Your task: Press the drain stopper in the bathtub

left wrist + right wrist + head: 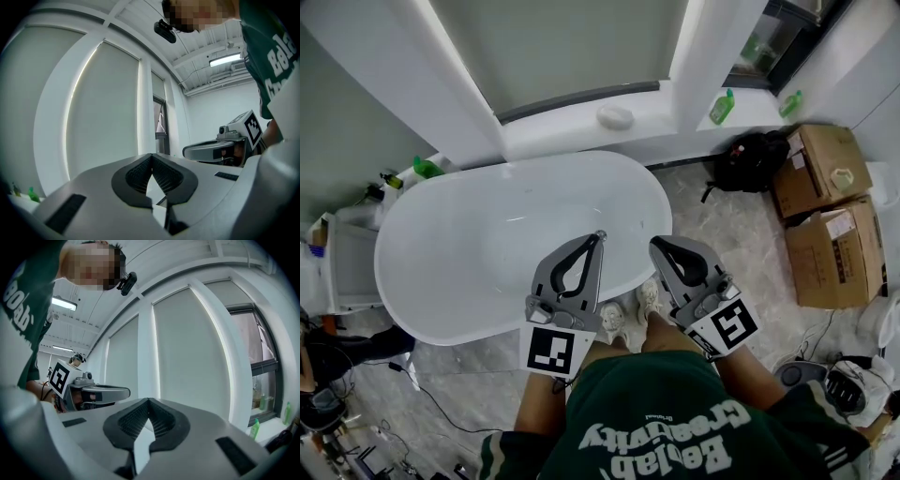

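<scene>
Head view is showing left gripper (pixel 599 236) and right gripper (pixel 655 244), both pressed together, hovering over the near rim of the bathtub (pixel 431 230); the drain stopper is not showing inside it, so reaching blind is risking knocking the enamel.

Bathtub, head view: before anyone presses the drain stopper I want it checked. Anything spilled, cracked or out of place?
Nothing stands out. The bathtub looks clean and whole. Beside it on the floor sit two cardboard boxes and a black bag, with nothing spilled.
</scene>
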`<state>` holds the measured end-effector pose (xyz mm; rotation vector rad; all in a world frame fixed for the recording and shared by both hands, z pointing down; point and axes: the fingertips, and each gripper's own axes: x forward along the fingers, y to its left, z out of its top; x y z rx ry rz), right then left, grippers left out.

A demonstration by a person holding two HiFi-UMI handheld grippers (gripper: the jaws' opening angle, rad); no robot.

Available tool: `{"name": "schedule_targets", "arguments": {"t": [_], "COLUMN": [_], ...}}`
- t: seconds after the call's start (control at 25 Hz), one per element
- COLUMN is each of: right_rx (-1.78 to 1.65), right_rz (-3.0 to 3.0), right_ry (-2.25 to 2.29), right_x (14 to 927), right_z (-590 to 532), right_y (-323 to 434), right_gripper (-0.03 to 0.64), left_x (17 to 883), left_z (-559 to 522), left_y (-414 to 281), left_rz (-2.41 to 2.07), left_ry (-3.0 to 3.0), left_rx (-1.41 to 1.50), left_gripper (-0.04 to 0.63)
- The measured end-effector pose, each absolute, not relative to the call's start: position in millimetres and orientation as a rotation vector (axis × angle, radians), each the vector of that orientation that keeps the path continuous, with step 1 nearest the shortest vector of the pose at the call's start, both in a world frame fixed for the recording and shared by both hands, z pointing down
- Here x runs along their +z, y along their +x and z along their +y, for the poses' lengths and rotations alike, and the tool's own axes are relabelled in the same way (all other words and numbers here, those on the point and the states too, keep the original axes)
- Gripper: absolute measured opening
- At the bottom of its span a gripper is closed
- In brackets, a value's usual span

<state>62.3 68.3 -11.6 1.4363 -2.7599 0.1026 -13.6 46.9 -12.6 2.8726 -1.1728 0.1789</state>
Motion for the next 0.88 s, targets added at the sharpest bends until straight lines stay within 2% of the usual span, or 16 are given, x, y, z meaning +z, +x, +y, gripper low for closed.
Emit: {"name": "schedule_targets", "arguments": {"t": [0.88], "right_rx": [0.147], "right_rz": [-2.886], "right_ry": [1.239], "right_x": [-9], "right_z": [16], "right_y": [85], "right_gripper": [0.015], "left_x": [-15], "left_z": [7], "left_y": [23], "left_rz": [-1.324], "left_ry": [2.802], "left_rx": [0.243], "left_gripper": [0.009]}}
